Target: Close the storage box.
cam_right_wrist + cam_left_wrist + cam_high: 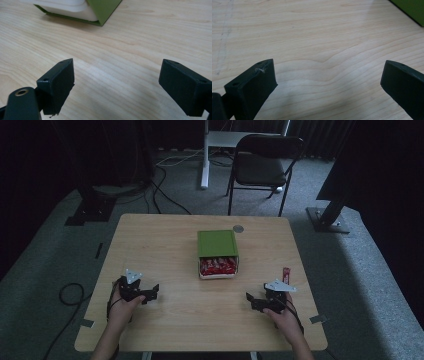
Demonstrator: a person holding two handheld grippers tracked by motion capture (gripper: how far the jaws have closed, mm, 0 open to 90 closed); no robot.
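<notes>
Both tongs are resting wide open, empty: green box (216, 243) is lying at 1 o'clock from left tongs (150, 293), 11 from right tongs (253, 301) (roughly equidistant).

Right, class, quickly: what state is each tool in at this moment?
Left tool: open, holding nothing, above the bare table.
Right tool: open, holding nothing, aimed toward the green box.

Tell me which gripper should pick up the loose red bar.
Right. The red bar lies just beyond the right gripper, whose jaws stand open; the left gripper sits across the table.
</notes>
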